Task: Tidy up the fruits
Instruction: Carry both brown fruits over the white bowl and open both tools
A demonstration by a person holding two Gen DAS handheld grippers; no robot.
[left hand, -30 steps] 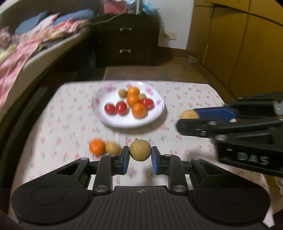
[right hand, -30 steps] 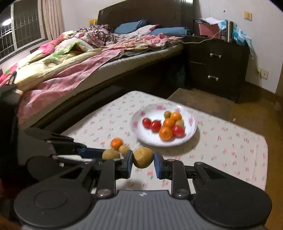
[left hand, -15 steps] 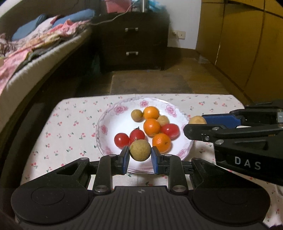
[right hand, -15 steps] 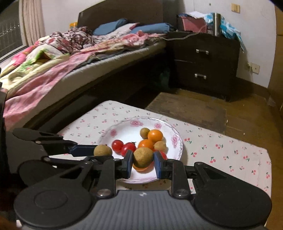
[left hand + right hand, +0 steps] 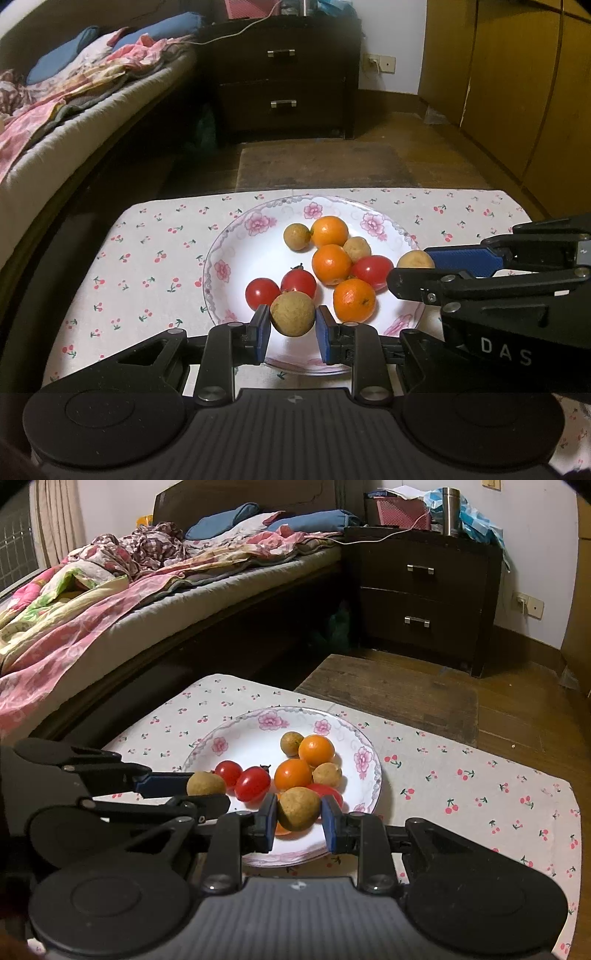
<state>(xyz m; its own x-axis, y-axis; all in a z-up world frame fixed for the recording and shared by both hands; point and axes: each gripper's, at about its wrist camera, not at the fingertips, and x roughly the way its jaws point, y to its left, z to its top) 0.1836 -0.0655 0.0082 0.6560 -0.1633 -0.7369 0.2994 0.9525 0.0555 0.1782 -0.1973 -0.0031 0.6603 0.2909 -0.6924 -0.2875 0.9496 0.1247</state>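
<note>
A white floral plate [image 5: 236,254] [image 5: 240,738] holds several oranges, red tomatoes and brown longans. My left gripper [image 5: 292,330] is shut on a brown longan [image 5: 293,313] and holds it over the plate's near rim; the same longan shows in the right wrist view [image 5: 205,783]. My right gripper [image 5: 299,819] is shut on another brown longan [image 5: 298,808], held over the plate's right side; that longan shows in the left wrist view [image 5: 414,259].
The plate sits on a low table with a cherry-print cloth [image 5: 147,251]. A bed [image 5: 110,602] runs along the left. A dark nightstand [image 5: 424,590] stands behind, and wooden cabinets [image 5: 517,92] are at the right.
Both grippers moved forward with their longans, from the near table area to above the plate. The orange and longan lying on the cloth have gone out of view.
</note>
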